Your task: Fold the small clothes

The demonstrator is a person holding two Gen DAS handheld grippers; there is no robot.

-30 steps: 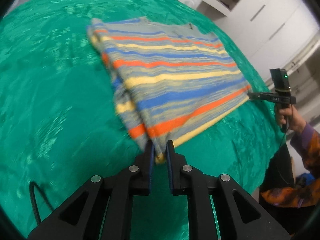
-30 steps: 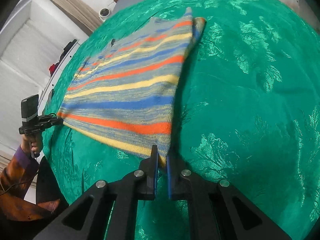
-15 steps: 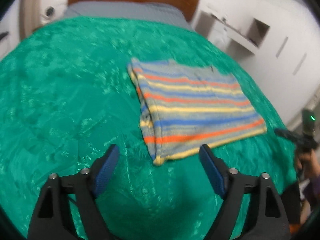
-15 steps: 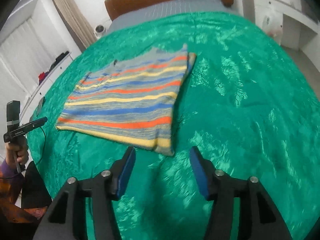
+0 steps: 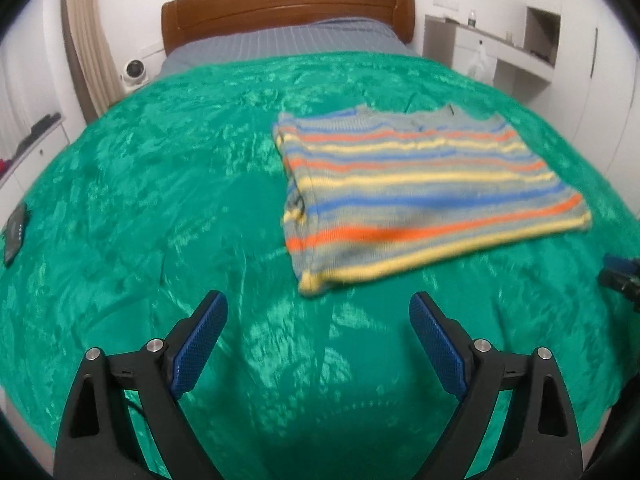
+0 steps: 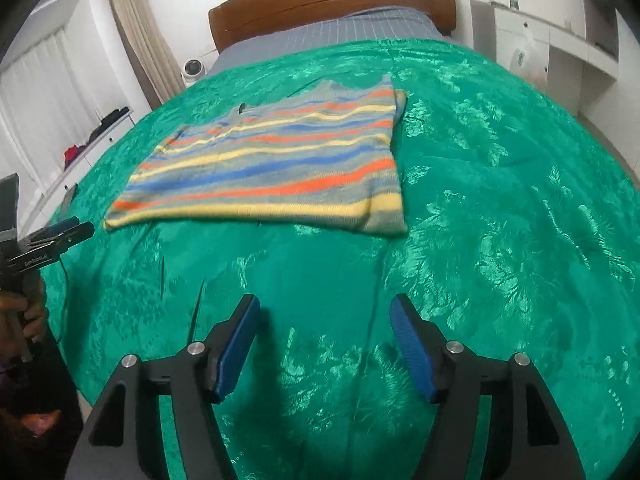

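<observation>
A folded striped garment [image 5: 412, 196], grey with orange, yellow and blue bands, lies flat on the green bedspread [image 5: 160, 184]. My left gripper [image 5: 318, 308] hangs short of its near left corner, jaws still opening, nothing between them. In the right wrist view the same garment [image 6: 272, 168] lies ahead. My right gripper [image 6: 324, 312] is back from its near right corner, jaws also opening and empty. The left gripper [image 6: 60, 236] shows at that view's left edge, held by a hand [image 6: 24, 308]. The right gripper's tip [image 5: 620, 276] peeks in at the left view's right edge.
A brown headboard [image 5: 288, 4] and grey sheet [image 5: 280, 44] lie at the far end. A dark flat device [image 5: 16, 232] rests on the bedspread's left edge. White cabinets [image 5: 516, 52] stand to the right, a low white shelf [image 6: 80, 148] with clutter to the left.
Both grippers let go of the garment's near corners, opened wide and pulled back from it. The garment now lies flat on the bedspread, and both views tilted up to show the headboard.
</observation>
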